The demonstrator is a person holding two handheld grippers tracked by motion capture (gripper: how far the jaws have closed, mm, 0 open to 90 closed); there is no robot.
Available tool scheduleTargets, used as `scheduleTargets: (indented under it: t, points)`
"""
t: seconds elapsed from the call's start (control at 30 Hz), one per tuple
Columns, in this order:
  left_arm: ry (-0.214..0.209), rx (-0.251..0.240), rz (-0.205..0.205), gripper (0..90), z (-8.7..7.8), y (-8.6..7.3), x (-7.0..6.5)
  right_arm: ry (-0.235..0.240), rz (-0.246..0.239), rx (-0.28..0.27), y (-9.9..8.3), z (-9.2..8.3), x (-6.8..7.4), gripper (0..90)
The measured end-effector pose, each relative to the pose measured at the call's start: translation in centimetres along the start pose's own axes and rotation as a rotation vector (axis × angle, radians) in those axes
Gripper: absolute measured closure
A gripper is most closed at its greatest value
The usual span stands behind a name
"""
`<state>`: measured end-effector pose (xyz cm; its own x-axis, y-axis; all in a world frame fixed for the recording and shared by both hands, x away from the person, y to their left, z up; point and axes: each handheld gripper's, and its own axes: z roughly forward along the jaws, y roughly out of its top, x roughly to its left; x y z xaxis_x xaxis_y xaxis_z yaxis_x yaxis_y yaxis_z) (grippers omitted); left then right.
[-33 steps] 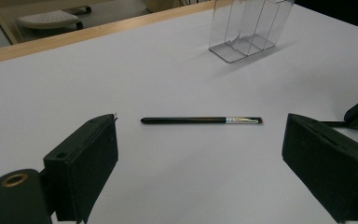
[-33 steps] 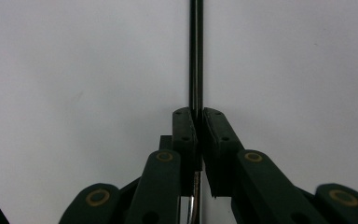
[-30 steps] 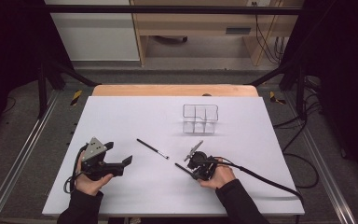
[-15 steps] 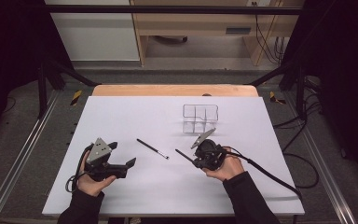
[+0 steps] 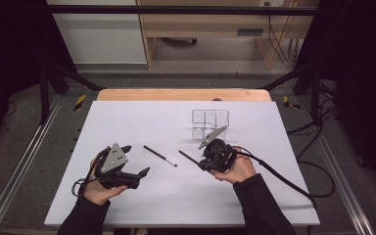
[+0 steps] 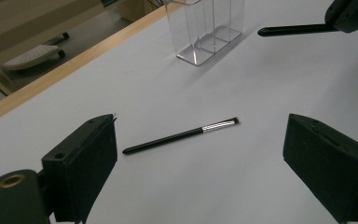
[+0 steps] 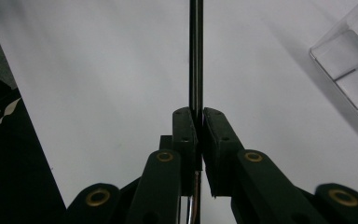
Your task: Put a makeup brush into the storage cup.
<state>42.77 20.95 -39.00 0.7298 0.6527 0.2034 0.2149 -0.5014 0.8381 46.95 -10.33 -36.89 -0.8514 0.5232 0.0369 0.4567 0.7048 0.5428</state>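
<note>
A thin black makeup brush (image 5: 160,155) (image 6: 182,135) with a silver ferrule lies flat on the white table top (image 5: 142,122). My left gripper (image 5: 136,160) (image 6: 200,128) hovers just left of it, jaws wide open with nothing between them. My right gripper (image 5: 203,162) (image 7: 199,116) is shut on a second black brush (image 5: 188,157) (image 7: 196,56), held off the table with its handle sticking out to the left. The left gripper view also has that held brush (image 6: 293,30). A clear acrylic organizer (image 5: 210,121) (image 6: 205,28) (image 7: 349,60) with several compartments stands just behind the right gripper.
The table's wooden far edge (image 5: 181,94) runs behind the organizer. Metal frame rails (image 5: 19,161) flank the table. A black cable (image 5: 279,176) trails from the right gripper over the table's right side.
The right gripper has risen with its brush and shifted toward the organizer. The left gripper has drifted slightly right, toward the lying brush.
</note>
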Motion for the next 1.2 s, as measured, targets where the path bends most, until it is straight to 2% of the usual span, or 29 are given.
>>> scheduleTargets:
  t: [0.23,0.63,0.8,1.0,1.2]
  points:
    - [-0.006,0.021,0.07,8.9,0.5,0.4,-0.8,0.021,-0.026,0.009,0.6,-0.3,0.5,84.4]
    - [-0.017,0.045,0.181,9.1,1.5,2.0,-1.7,0.047,-0.024,0.013,0.8,-0.8,0.5,84.4]
    - [-0.038,0.046,0.231,9.5,1.6,2.9,-2.2,0.056,-0.041,0.032,1.1,-0.8,0.7,84.4]
    - [-0.064,0.074,0.303,10.0,1.7,3.8,-2.9,0.073,-0.052,0.036,1.4,-0.8,1.1,84.4]
    - [-0.081,0.098,0.356,10.6,2.1,4.7,-3.7,0.083,-0.057,0.035,1.4,-0.9,1.1,84.4]
